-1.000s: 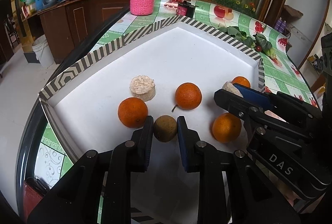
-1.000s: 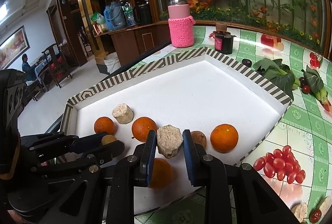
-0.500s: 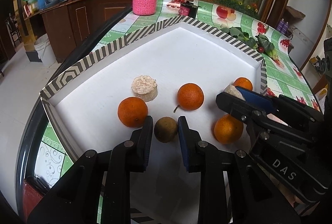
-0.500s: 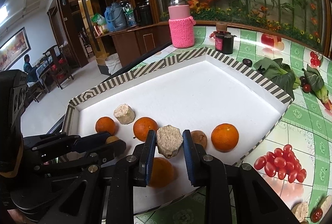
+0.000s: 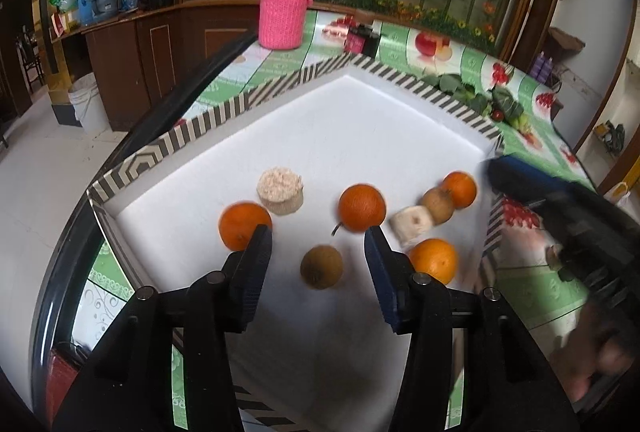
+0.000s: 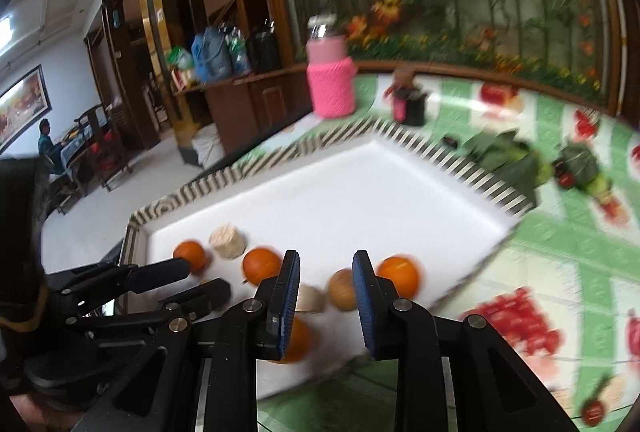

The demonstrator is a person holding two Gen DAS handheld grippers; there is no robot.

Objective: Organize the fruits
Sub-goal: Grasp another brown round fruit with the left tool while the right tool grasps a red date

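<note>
Both just released: left gripper (image 5: 318,246) jaws spread around brown fruit (image 5: 321,267) resting free in tray (image 5: 208,120), right gripper (image 6: 326,272) empty, beige chunk (image 5: 411,225) dropped beside oranges at right, two placements apparently done

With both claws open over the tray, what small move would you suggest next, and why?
Probably draw the left claw straight back. Its jaws have just opened, and the brown fruit sits free between them on the tray, so backing out avoids nudging it toward the oranges.

Tray (image 5: 208,120): far half free, near end crowded
Oranges (image 5: 362,208), brown fruit (image 5: 321,267), pale blocks (image 5: 280,190) block near edge; rim all round.
</note>
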